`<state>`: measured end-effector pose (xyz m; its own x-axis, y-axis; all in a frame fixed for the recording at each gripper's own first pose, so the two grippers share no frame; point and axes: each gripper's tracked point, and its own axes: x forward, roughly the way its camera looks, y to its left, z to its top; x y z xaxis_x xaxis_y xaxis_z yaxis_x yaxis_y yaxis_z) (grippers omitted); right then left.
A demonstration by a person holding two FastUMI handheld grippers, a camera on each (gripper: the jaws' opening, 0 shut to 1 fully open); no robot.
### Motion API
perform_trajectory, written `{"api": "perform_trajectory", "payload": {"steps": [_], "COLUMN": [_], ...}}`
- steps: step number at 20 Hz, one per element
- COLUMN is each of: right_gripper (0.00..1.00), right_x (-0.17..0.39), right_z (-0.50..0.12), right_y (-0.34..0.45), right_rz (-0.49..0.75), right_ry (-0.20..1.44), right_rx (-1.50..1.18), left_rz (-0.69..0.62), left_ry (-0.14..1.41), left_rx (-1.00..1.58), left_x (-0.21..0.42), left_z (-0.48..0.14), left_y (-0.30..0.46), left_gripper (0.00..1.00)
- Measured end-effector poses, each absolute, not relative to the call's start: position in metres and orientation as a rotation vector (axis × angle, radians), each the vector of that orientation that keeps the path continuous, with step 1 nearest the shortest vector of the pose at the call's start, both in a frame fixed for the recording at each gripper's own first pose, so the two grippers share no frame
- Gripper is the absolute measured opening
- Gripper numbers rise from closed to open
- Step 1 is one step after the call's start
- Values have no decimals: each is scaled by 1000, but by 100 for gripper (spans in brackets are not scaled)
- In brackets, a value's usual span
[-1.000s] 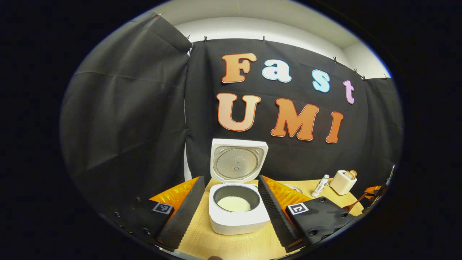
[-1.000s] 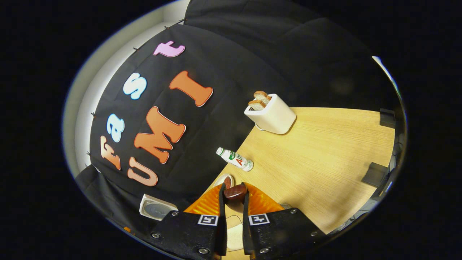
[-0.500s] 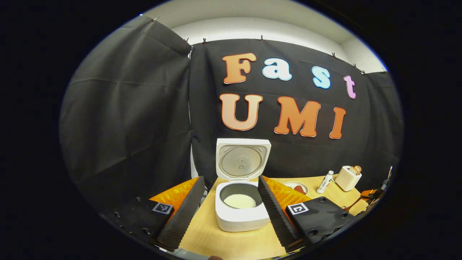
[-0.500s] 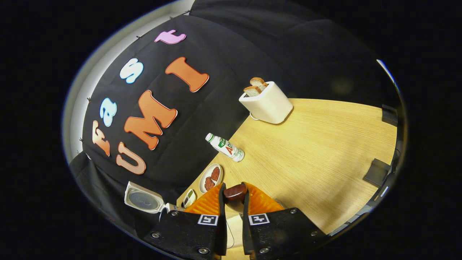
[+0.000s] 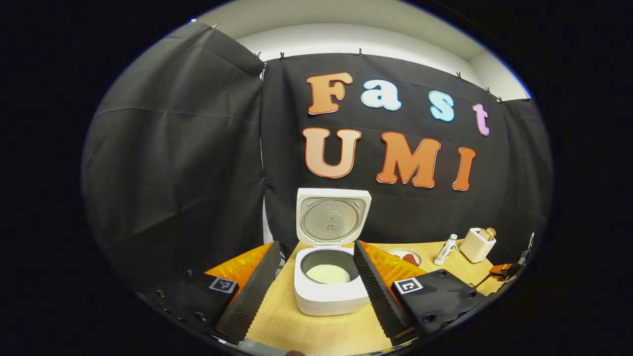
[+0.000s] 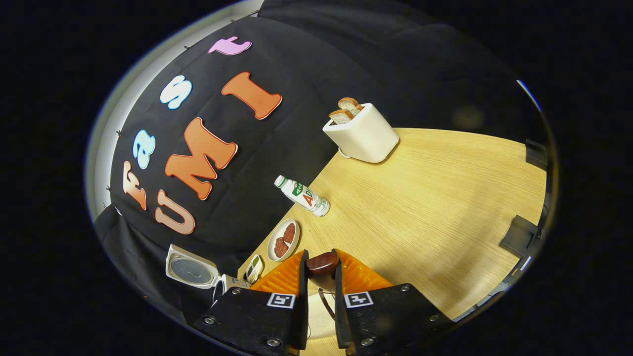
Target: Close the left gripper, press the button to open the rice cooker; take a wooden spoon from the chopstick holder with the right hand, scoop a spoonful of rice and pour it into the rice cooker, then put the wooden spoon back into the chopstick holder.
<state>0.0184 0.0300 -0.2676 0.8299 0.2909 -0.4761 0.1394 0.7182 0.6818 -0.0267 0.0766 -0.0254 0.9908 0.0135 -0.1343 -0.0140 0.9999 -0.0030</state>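
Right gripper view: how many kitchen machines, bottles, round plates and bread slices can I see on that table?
Kitchen machines: 2, the toaster and the rice cooker
Bottle: 1
Round plate: 1
Bread slices: 2, both in the toaster
Total: 6

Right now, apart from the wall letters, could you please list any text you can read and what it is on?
Bottle: label print too small to read.
Left gripper and right gripper: square code markers, no words.
Rice cooker lid: tiny marks, too blurred to read.
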Motion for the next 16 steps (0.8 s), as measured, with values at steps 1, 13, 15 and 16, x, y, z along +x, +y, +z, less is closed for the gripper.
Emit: {"api": "perform_trajectory", "payload": {"steps": [1,13,15,16], "right_gripper": [25,94,94,94], "right_x": [18,34,35,35], "right_z": [-268,-210,-186,-174], "right_y": [26,-21,-25,-25], "right_rz": [83,13,16,22], "right_ry": [606,502,462,443], "right_rx": [785,667,583,545], "left_rz": [14,-18,-12,-14], "left_ry": [134,112,102,102], "left_rx": [-6,-42,-47,-51], "left_x": [-26,-11,-3,3], "left_z": [-25,-11,-3,0], "left_y": [75,45,43,42], "left_gripper": [99,100,100,99]}}
